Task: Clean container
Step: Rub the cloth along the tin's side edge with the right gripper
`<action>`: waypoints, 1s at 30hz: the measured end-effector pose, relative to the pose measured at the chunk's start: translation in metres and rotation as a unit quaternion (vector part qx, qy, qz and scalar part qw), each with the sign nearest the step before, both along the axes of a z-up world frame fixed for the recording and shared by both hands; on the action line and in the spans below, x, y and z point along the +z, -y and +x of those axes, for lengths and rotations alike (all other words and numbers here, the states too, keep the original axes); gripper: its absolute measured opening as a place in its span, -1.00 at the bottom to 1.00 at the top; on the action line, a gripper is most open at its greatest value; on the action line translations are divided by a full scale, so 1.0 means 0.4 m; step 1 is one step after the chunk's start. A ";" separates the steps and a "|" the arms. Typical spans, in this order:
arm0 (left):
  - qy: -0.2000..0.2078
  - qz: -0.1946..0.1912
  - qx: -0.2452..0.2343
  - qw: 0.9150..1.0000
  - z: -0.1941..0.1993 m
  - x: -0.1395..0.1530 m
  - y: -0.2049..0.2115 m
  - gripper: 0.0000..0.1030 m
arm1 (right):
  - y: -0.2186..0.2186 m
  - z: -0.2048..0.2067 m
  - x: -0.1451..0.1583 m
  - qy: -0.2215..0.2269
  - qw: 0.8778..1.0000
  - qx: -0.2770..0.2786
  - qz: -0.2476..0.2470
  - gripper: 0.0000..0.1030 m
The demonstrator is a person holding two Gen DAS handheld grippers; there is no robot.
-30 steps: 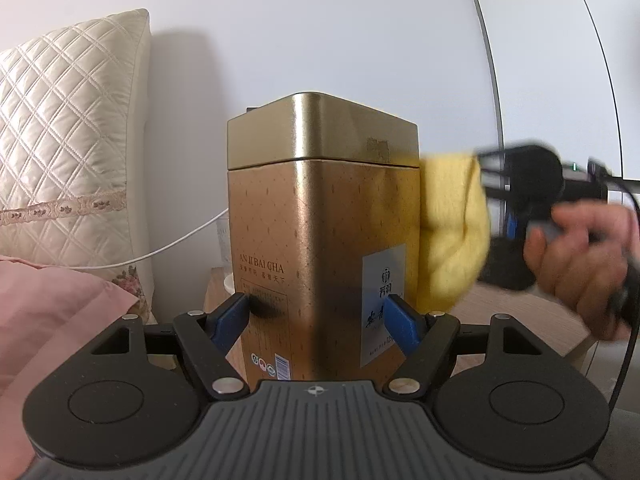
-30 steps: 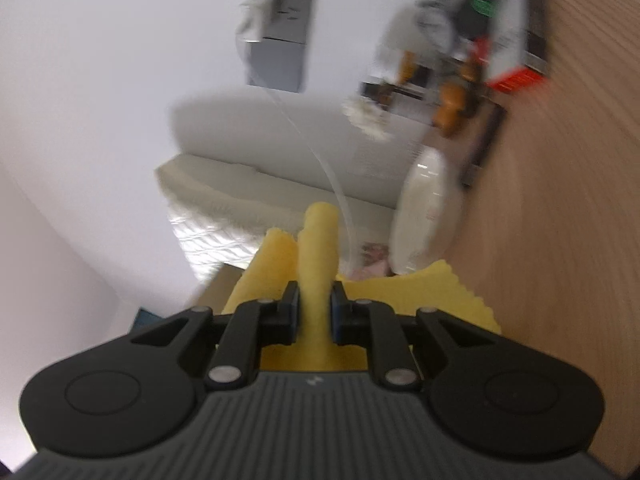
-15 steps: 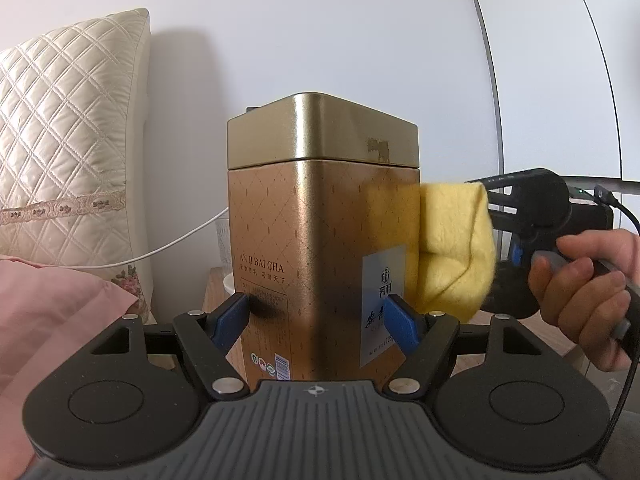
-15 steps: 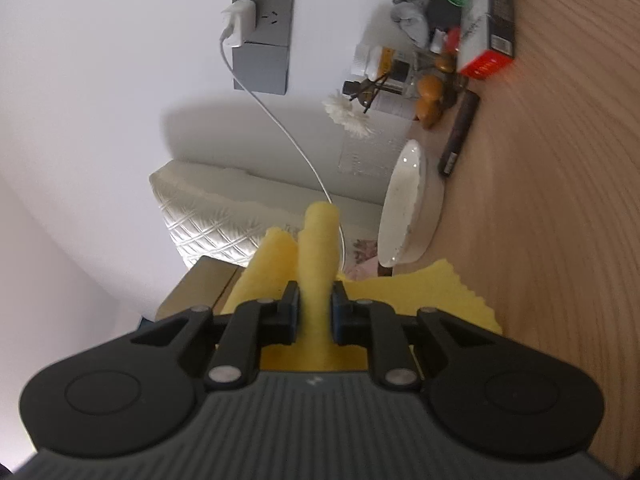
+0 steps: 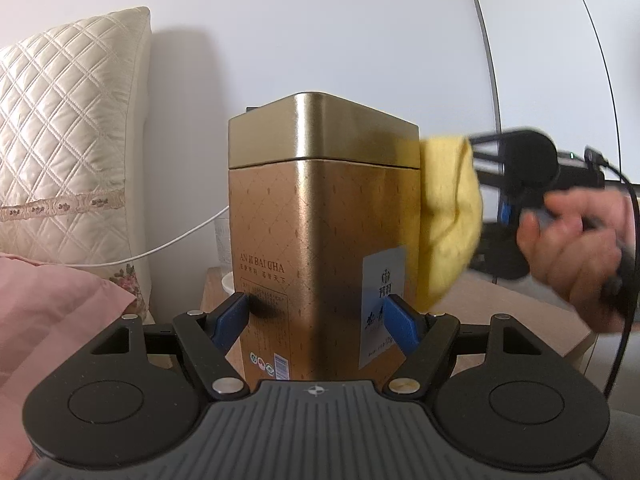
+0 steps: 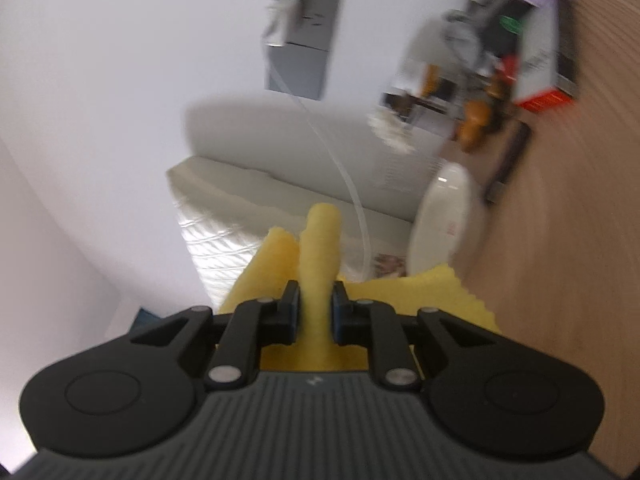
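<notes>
Container count: one gold tin (image 5: 320,248), with one lid (image 5: 320,128) seated on top.
Tin location: I see it between the two blue pads of my left tongs (image 5: 318,320), directly ahead of them, one vertical corner edge facing the camera.
Tin axis: long axis vertical, upright, lid end up; the lettered face angles to the left pad, the face with the white label (image 5: 382,304) to the right pad.
Left tongs state: clamped on the lower body of the tin, one pad pressing each of the two visible faces.
Cloth count: one yellow cloth (image 5: 450,216), touching the tin's upper right edge, above and right of my left tongs' right pad.
Right tongs state: my right tongs (image 6: 316,312) are clenched on a fold of the same cloth (image 6: 320,252), which stands up ahead between the two fingers and spreads beneath them.
Hand count: one hand (image 5: 576,256) visible, on the right tongs' handle, right of the cloth; blurred.
Background count: one quilted pillow (image 5: 68,128) far left of the left tongs; one white cable (image 5: 160,250) behind the tin; one wall socket (image 6: 306,40) ahead of the right tongs; one white dish (image 6: 444,216) ahead-right.
</notes>
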State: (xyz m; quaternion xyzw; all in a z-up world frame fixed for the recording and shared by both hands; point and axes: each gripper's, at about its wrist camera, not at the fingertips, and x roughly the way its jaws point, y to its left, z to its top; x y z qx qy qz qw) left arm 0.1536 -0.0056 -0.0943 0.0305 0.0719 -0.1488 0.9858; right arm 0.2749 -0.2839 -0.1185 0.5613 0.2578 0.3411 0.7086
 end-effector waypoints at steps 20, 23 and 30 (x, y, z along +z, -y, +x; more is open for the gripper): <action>-0.001 0.003 0.000 1.000 0.003 0.001 0.008 0.50 | -0.003 0.019 0.004 0.006 0.998 0.020 -0.052 -0.65; -0.001 0.004 -0.001 1.000 0.006 0.001 0.006 0.50 | -0.001 0.019 -0.004 -0.002 0.998 0.025 -0.056 -0.65; -0.002 0.006 -0.003 1.000 0.019 0.002 -0.001 0.50 | 0.002 0.010 0.099 0.054 0.998 0.020 -0.031 -0.65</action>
